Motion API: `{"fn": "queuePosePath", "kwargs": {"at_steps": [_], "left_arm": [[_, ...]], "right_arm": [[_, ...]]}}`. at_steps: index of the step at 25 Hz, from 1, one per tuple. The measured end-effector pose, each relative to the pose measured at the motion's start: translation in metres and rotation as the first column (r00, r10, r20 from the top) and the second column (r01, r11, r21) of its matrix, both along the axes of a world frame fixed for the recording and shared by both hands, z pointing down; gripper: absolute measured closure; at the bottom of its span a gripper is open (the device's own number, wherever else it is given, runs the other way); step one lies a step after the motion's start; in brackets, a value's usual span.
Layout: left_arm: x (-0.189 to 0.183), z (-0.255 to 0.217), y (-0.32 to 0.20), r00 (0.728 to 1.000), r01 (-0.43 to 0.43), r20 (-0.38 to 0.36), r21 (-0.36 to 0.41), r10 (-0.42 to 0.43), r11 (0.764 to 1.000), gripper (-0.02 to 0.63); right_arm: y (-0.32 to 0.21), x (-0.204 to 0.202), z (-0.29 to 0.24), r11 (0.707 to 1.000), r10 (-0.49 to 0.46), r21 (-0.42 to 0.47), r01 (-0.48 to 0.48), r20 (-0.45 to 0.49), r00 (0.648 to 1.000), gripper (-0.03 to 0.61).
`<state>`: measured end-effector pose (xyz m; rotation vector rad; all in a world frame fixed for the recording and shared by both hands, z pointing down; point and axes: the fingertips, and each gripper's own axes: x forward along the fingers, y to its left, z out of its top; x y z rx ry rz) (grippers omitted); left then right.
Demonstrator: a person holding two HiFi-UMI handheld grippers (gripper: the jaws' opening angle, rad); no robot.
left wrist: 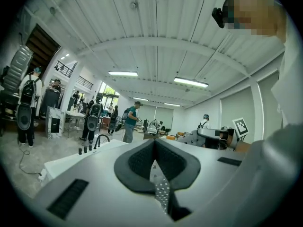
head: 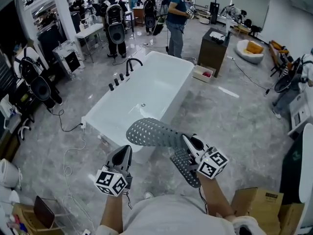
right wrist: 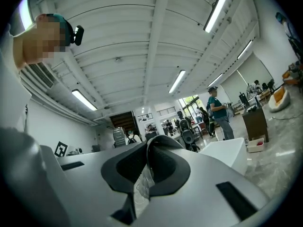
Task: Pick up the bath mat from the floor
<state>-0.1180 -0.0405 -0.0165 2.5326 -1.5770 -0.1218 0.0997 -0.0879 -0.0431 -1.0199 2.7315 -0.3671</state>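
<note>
The grey perforated bath mat (head: 156, 133) hangs in the air in front of me, above the near end of the tub; one part stretches left, another droops to the lower right. My right gripper (head: 188, 140) is shut on its right part, and in the right gripper view a bumpy strip of mat (right wrist: 142, 186) is pinched in that gripper (right wrist: 147, 143). My left gripper (head: 127, 150) sits at the mat's lower left edge. In the left gripper view a dotted strip of mat (left wrist: 162, 190) shows between the shut jaws of that gripper (left wrist: 155, 148).
A white bathtub (head: 161, 77) with a black faucet (head: 132, 62) stands just ahead on the marble floor. Cables (head: 68, 170) lie to the left and cardboard boxes (head: 257, 202) at the lower right. A person (head: 176, 18) stands beyond the tub beside a dark cabinet (head: 212, 48).
</note>
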Motion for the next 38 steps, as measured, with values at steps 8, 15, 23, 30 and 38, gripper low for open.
{"fn": "queuePosePath", "kwargs": {"at_steps": [8,15,23,30,38], "left_arm": [[-0.005,-0.013,0.002,0.999,-0.023,0.025,0.031,0.023,0.999,0.598],[-0.002,-0.007,-0.004,0.999,-0.027,0.026,0.013,0.027,1.0,0.598],[0.005,0.003,-0.008,0.999,-0.028,0.016,-0.014,0.028,1.0,0.598],[0.008,0.012,-0.009,0.999,-0.033,0.014,-0.024,0.034,0.999,0.598],[0.006,0.017,-0.01,0.999,-0.041,0.012,-0.036,0.042,0.998,0.598]], "right_arm": [[0.003,0.001,-0.004,0.999,-0.014,0.028,0.015,-0.019,1.0,0.541],[0.004,0.003,0.002,1.0,0.004,0.021,-0.003,-0.025,1.0,0.541],[0.013,0.005,0.011,0.999,0.012,0.053,-0.007,-0.096,0.995,0.541],[0.014,0.014,0.024,1.0,0.029,0.003,-0.029,-0.067,0.997,0.541],[0.014,0.013,0.025,0.999,0.047,-0.004,-0.048,-0.072,0.996,0.541]]}}
